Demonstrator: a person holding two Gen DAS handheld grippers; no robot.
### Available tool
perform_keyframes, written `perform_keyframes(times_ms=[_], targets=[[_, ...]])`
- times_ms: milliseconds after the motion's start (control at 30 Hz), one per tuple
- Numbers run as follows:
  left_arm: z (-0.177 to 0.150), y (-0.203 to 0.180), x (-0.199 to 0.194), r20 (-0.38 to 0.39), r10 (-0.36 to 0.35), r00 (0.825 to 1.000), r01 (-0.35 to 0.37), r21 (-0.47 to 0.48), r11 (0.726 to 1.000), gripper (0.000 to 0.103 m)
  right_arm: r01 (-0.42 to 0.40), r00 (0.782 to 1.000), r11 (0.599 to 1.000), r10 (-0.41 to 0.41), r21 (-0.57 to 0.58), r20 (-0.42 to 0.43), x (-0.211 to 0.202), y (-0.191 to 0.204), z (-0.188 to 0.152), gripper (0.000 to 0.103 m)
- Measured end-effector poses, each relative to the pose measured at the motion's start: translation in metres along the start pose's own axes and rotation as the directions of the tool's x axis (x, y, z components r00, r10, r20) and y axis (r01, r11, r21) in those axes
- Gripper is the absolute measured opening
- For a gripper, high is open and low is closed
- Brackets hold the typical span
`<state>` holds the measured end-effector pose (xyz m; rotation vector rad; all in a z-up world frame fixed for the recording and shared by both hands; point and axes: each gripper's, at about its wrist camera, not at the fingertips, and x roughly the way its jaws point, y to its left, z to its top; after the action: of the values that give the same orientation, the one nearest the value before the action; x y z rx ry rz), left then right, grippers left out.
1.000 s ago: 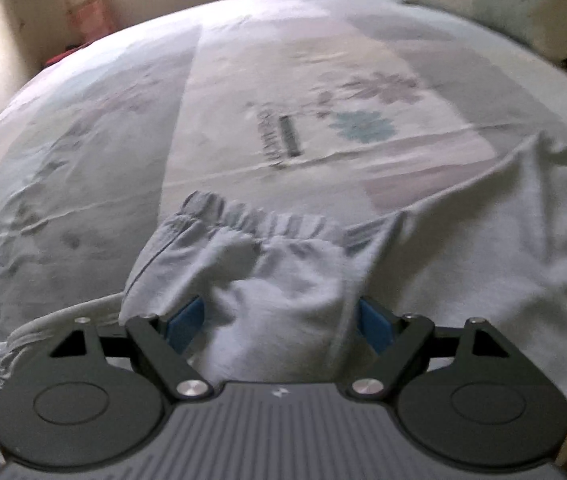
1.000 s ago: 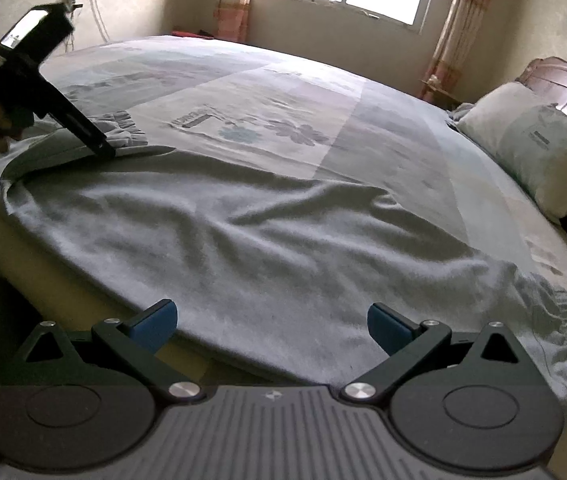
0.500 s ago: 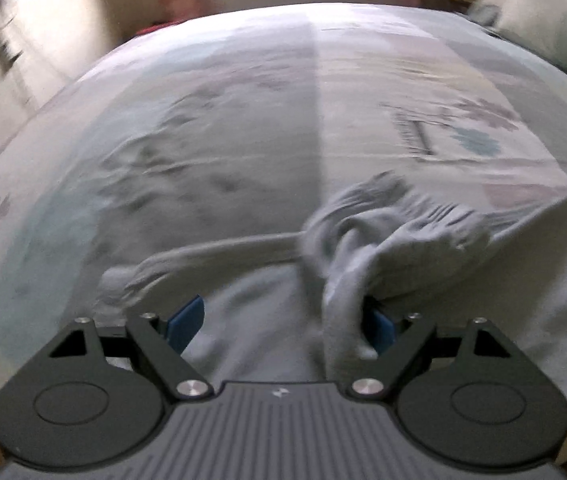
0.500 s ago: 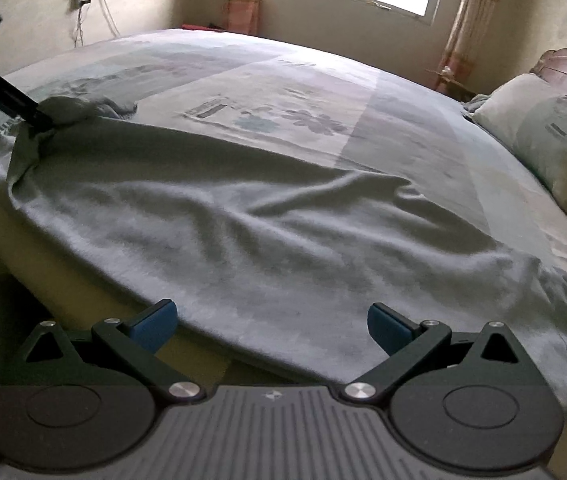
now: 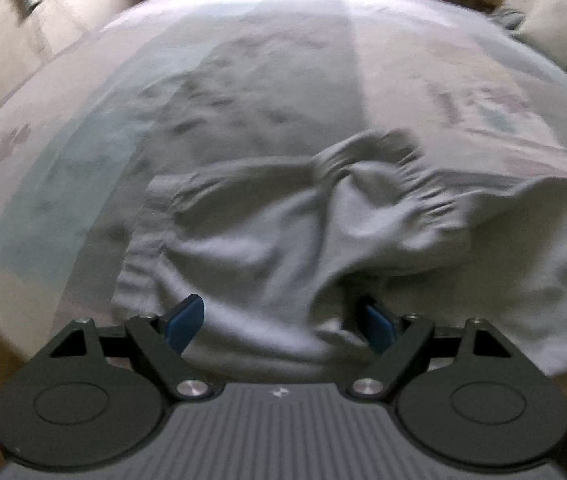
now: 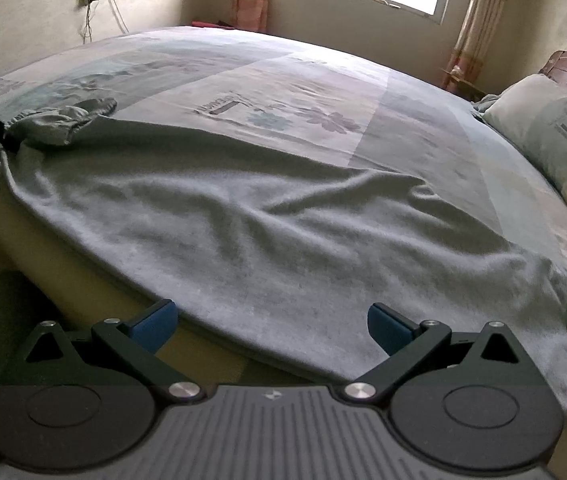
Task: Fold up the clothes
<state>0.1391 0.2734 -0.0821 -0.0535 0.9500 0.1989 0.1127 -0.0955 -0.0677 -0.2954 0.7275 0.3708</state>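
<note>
The pants (image 6: 267,240) are spread on the bed (image 6: 283,80). Both grippers (image 5: 279,320) (image 6: 269,320) are held wide open, gripping nothing. The bunched waistband (image 5: 383,168) could be folded in crooked.

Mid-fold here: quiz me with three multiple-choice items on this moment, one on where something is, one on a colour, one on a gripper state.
1. Where does the grey garment lie?
A. Hung on the window
B. Spread along the near edge of the bed
C. On the floor

2. What colour are the right gripper finger pads?
A. Blue
B. Red
C. Yellow

3. How do the left gripper jaws stand?
A. Pinched fully shut
B. Wide apart, with bunched cloth between them
C. Out of view

Answers:
1 B: the right wrist view shows it draped along the mattress edge, with the pillow far off at the right.
2 A: both pads show blue.
3 B: the left wrist view shows the pads spread, with gathered fabric and the elastic hem ahead.
</note>
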Motion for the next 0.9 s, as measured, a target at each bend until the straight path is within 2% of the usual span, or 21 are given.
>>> perform_keyframes(times_ms=[133, 233, 333, 433, 667, 767, 833, 900], targets=[[0.012, -0.028, 0.006, 0.022, -0.066, 0.998, 0.063, 0.1, 0.993, 0.084, -0.002, 1.0, 1.0, 0.002, 0.004, -0.002, 0.0, 0.001, 0.001, 0.103], [0.017, -0.043, 0.023, 0.019, -0.055, 0.998, 0.052, 0.138, 0.989, 0.084, 0.004, 1.0, 1.0, -0.004, -0.005, 0.004, -0.003, 0.002, 0.001, 0.103], [0.018, -0.038, 0.029, 0.036, -0.01, 0.999, 0.006, 0.092, 0.996, 0.084, 0.015, 1.0, 1.0, -0.015, -0.004, 0.008, -0.006, 0.001, 0.002, 0.103], [0.015, -0.018, 0.024, 0.043, -0.006, 0.999, 0.006, 0.015, 1.0, 0.084, 0.02, 1.0, 1.0, -0.02, 0.01, 0.003, -0.006, -0.004, 0.001, 0.103], [-0.008, 0.032, 0.011, 0.011, 0.107, 0.994, -0.107, -0.054, 0.993, 0.084, -0.004, 1.0, 1.0, 0.004, 0.008, -0.012, 0.002, -0.001, 0.002, 0.103], [-0.013, 0.043, 0.003, 0.017, 0.07, 0.997, -0.068, -0.098, 0.993, 0.084, -0.011, 1.0, 1.0, 0.01, -0.007, -0.012, 0.003, 0.003, 0.003, 0.103], [-0.013, 0.042, -0.005, 0.041, 0.044, 0.998, -0.04, -0.095, 0.995, 0.084, -0.01, 1.0, 1.0, 0.01, -0.011, -0.011, 0.003, 0.005, 0.003, 0.103], [-0.006, 0.03, -0.013, 0.078, 0.008, 0.997, -0.004, -0.045, 0.999, 0.084, -0.008, 1.0, 1.0, 0.008, -0.012, -0.01, 0.002, 0.005, 0.004, 0.103]])
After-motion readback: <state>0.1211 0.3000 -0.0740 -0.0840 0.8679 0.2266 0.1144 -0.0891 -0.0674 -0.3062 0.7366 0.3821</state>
